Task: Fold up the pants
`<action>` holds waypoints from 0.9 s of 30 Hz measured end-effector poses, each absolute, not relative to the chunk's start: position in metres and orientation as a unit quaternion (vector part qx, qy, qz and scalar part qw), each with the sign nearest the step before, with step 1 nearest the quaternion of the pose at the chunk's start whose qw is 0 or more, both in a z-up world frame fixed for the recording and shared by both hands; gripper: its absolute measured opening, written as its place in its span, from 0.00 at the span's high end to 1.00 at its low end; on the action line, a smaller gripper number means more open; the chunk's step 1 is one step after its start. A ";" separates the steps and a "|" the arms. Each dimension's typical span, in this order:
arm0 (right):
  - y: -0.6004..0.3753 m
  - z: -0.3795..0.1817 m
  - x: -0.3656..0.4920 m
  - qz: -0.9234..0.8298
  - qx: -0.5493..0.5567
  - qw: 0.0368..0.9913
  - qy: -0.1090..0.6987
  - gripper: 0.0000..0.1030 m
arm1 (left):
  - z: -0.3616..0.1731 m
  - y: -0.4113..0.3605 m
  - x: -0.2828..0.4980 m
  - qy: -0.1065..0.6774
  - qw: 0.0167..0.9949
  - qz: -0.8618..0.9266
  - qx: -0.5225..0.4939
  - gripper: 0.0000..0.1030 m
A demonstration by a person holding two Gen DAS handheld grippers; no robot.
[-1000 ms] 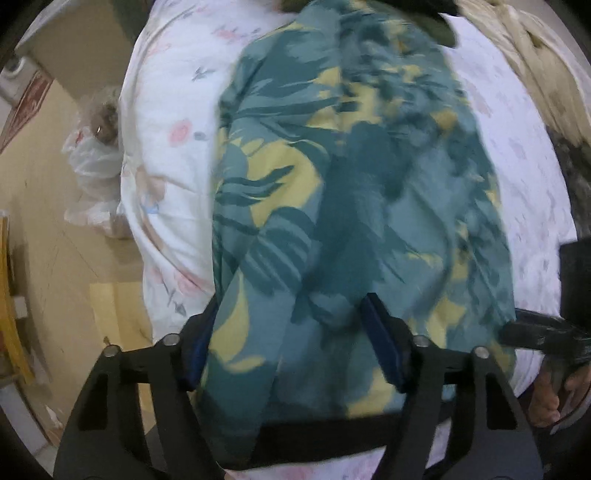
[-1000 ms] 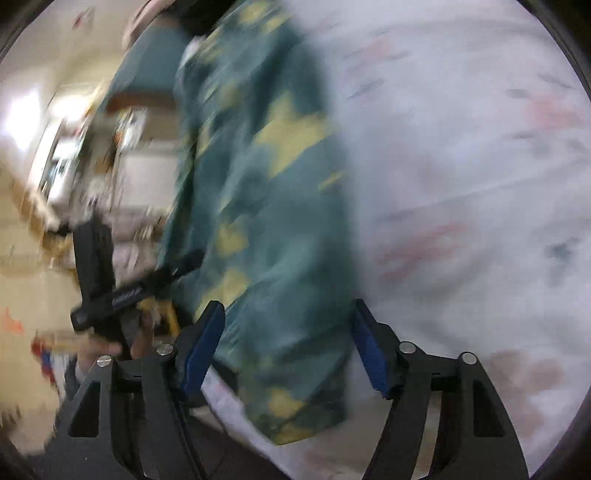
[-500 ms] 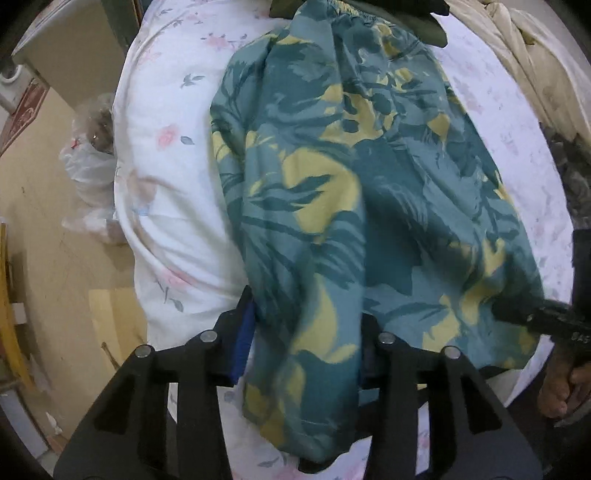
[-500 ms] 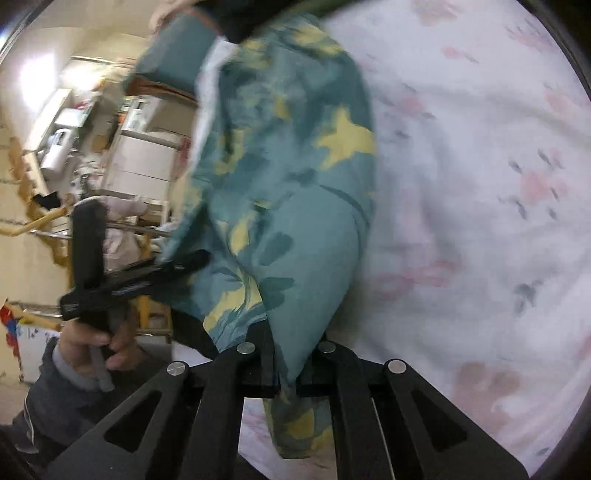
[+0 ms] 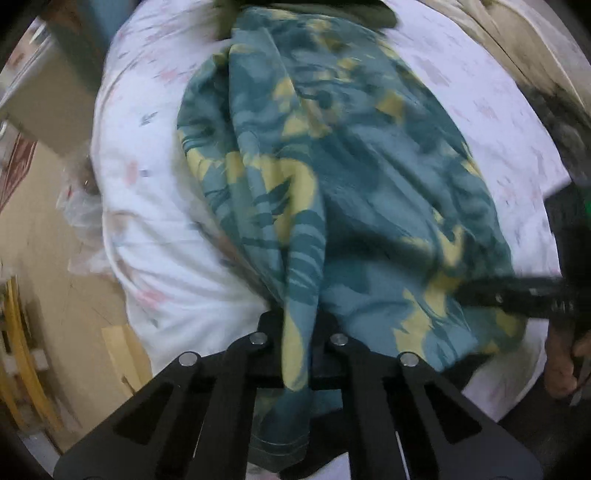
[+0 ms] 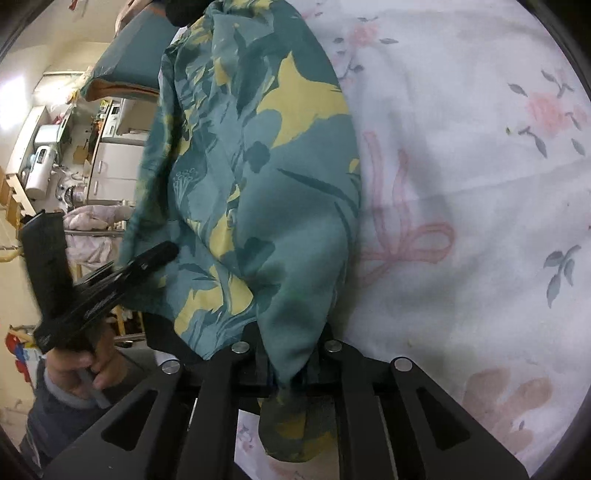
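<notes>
Teal pants with yellow leaf print (image 5: 351, 177) lie lengthwise on a white flowered bed sheet (image 5: 155, 229). My left gripper (image 5: 299, 325) is shut on a bunched fold at the pants' near left edge, and the hem hangs below the jaws. In the right wrist view the same pants (image 6: 266, 166) rise in a pinched ridge between the jaws of my right gripper (image 6: 291, 343). Those jaws are opening slightly, with the cloth still pressed between them. Each gripper shows in the other's view: the right one (image 5: 465, 290) at the pants' right corner, the left one (image 6: 162, 254) at their left edge.
A beige blanket (image 5: 517, 48) lies along the bed's far right and a dark garment (image 5: 332, 11) at its head. A plastic bag (image 5: 81, 210) sits on the tan floor left of the bed. Cabinets and appliances (image 6: 107, 155) stand beyond. A hand (image 6: 81, 365) holds the left gripper.
Both grippers went from wide open around the pants' near end to closed on it. The cloth is now gathered into narrow folds between each pair of jaws.
</notes>
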State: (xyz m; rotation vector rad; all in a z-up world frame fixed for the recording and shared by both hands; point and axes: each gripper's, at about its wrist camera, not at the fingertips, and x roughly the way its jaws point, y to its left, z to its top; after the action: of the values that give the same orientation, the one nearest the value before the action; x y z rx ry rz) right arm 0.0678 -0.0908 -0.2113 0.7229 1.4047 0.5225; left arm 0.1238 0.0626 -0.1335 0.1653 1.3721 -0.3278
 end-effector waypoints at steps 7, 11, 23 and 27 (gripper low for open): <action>-0.093 -0.138 0.060 0.291 0.322 0.710 0.555 0.96 | -0.108 0.097 0.115 0.626 0.765 -0.136 -0.064 0.99; -0.110 -0.080 0.043 0.318 0.344 0.723 0.507 0.96 | -0.051 0.118 0.100 0.580 0.782 -0.160 -0.162 0.99; -0.177 0.138 -0.002 0.351 0.348 0.805 0.328 0.96 | 0.143 0.103 0.067 0.401 0.845 -0.268 -0.233 0.99; -0.204 0.169 0.018 0.338 0.339 0.822 0.309 0.96 | 0.166 0.086 0.101 0.390 0.847 -0.276 -0.234 0.99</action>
State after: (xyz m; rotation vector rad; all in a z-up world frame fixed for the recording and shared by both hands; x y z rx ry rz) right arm 0.0178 -0.2038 0.1686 0.7221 0.6576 0.7186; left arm 0.1006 0.0861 0.1664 -0.4932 0.8217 -0.5812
